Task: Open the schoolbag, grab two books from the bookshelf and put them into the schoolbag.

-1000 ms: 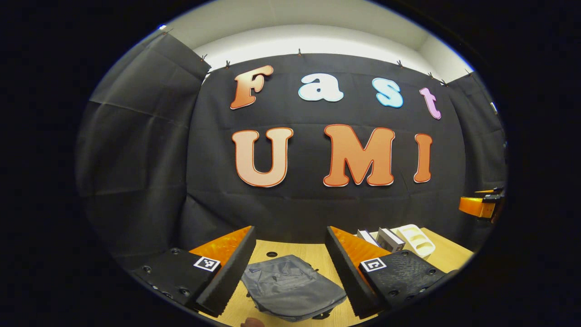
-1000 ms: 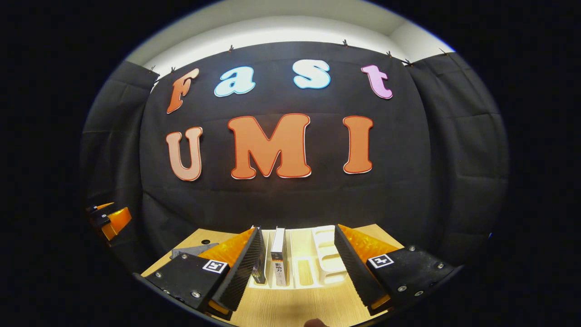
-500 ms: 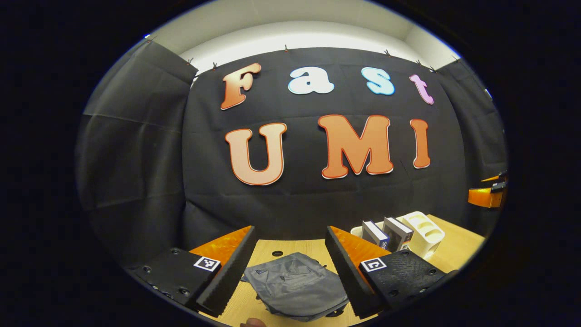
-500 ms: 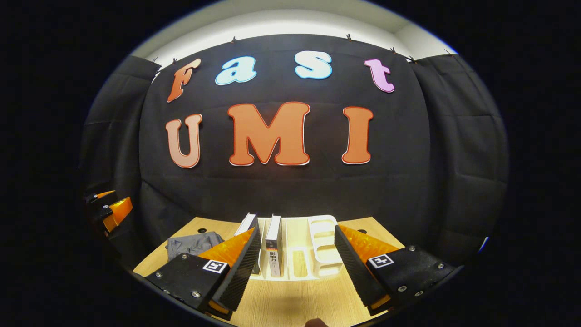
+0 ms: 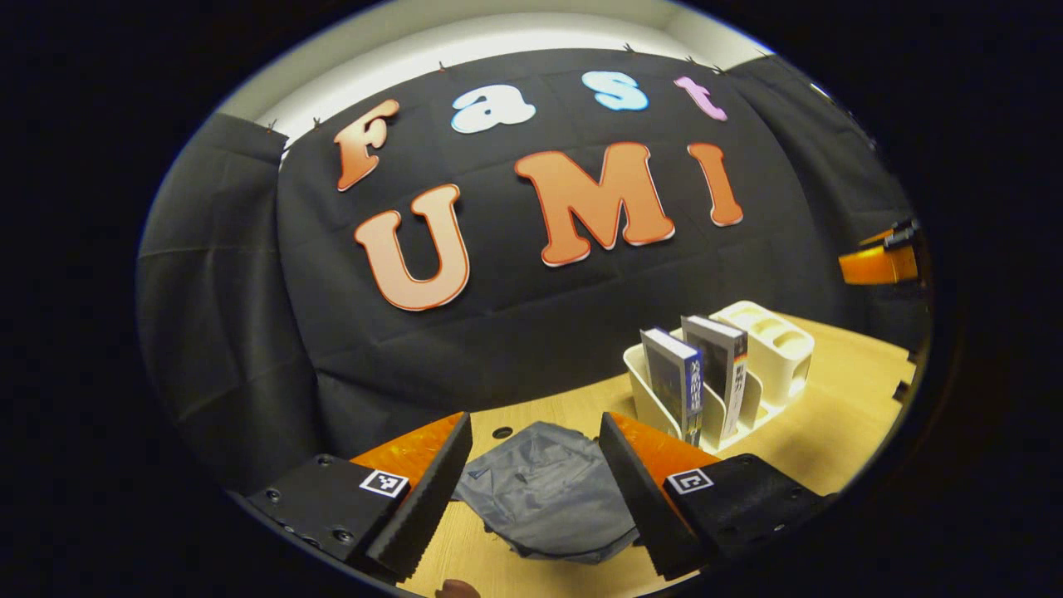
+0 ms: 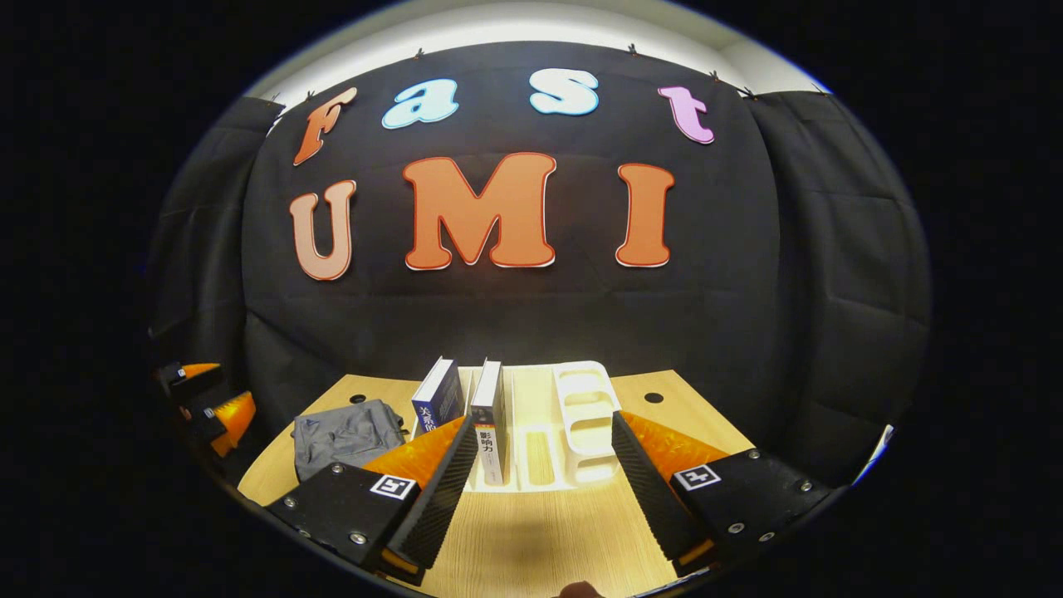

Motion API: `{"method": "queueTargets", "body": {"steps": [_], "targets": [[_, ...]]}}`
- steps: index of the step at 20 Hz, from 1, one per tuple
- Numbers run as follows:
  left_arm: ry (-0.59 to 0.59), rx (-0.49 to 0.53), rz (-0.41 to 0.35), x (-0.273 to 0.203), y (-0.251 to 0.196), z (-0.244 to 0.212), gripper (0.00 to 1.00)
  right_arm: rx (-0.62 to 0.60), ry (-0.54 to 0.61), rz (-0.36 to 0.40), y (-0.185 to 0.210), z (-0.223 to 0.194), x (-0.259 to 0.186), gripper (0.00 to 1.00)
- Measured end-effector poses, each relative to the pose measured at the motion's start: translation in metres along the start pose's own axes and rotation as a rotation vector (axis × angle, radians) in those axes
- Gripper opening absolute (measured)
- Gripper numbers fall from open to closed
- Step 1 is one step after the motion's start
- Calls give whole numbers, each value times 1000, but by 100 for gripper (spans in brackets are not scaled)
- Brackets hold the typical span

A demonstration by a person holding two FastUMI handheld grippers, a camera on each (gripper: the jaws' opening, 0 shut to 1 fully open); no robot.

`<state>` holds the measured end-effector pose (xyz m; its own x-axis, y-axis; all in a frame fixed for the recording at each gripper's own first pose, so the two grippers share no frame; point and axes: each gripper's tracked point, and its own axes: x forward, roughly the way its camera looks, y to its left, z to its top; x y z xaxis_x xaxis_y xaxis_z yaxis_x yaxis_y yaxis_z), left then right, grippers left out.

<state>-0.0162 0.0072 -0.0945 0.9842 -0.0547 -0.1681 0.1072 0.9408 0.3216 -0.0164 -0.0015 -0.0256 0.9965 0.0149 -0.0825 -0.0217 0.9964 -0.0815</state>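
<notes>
My left gripper hangs wide open over the pale wood-grain counter, holding nothing; between its ribbed black fingers lies the grey schoolbag, a limp, creased fabric heap, flat on the counter. My right gripper is equally wide open and empty, facing the white moulded plastic bookshelf. Two books stand upright in its left slots, right of the schoolbag.
</notes>
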Motion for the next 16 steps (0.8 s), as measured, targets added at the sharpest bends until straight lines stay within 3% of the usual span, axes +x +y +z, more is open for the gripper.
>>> {"method": "queueTargets", "body": {"steps": [5,16], "targets": [[137,59,-53,9,-30,-68,98,-6,21,-18,-3,-7,3,97],[283,262,-187,16,-80,-166,97,-54,119,-66,-14,-42,11,97]]}}
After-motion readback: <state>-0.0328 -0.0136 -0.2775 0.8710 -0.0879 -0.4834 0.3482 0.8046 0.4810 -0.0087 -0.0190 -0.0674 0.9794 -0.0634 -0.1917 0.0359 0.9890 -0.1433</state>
